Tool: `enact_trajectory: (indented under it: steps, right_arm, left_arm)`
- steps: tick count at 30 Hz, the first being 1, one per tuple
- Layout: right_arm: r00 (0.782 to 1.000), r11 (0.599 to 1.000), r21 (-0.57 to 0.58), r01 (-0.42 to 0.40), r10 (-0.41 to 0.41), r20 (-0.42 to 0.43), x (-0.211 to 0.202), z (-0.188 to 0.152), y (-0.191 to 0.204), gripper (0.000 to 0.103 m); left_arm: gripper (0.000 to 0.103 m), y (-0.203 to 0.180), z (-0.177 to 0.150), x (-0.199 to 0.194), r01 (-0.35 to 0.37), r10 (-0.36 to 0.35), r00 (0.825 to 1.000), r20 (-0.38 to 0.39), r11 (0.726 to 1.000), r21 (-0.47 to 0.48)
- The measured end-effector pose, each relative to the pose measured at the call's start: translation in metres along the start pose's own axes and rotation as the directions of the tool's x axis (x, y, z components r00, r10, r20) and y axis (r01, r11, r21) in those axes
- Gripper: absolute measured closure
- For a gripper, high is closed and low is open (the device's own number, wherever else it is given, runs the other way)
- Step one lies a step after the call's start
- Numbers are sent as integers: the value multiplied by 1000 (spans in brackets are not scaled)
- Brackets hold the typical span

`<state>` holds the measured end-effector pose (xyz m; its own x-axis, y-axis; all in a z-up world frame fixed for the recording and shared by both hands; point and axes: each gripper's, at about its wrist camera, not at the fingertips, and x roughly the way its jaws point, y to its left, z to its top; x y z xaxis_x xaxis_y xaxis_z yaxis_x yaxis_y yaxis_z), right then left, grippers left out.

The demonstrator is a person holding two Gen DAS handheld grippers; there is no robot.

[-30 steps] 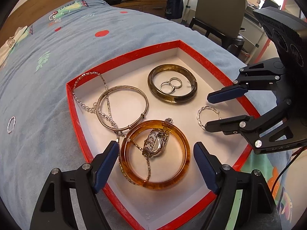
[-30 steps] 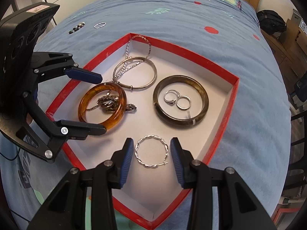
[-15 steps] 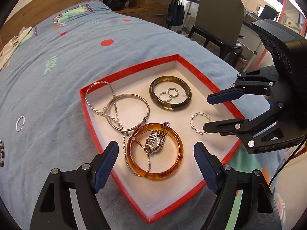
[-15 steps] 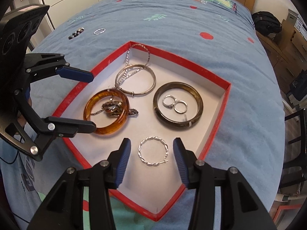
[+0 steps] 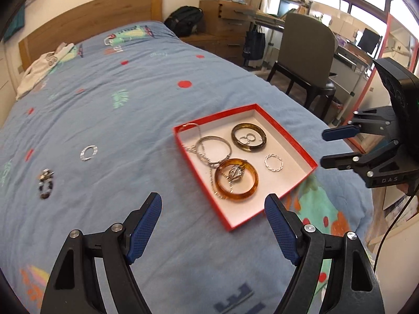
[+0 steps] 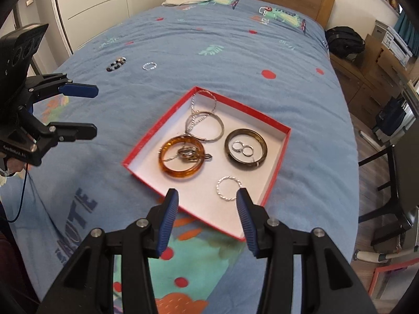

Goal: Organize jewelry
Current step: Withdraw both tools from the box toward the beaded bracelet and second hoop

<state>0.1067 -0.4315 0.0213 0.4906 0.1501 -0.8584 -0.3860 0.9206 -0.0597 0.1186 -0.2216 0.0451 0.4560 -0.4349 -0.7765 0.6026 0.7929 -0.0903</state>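
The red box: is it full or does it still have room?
Room left. The red box holds bangles and rings, with bare white floor showing between them.

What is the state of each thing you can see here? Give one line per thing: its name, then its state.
Red box: lid off, on the bed.
Amber bangle: flat in the box, a chain piled inside it.
Dark bangle: flat in the box, two rings inside.
Twisted hoop: loose in the box.
Silver ring: out on the bedspread.
Left tongs: open, empty.
Right tongs: open, empty.
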Motion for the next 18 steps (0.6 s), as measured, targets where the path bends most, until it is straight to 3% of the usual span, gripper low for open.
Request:
enact_trajectory:
  steps: [9, 18]
  right_arm:
    - [996, 999, -17, 38, -36, 85, -67, 12, 82, 59]
    - [986, 999, -38, 25, -18, 164, -81, 43, 149, 59]
  left_arm:
    - [23, 55, -55, -98, -105, 113, 990, 86, 990, -95]
    - [16, 141, -108, -180, -243, 276, 953, 123, 941, -234]
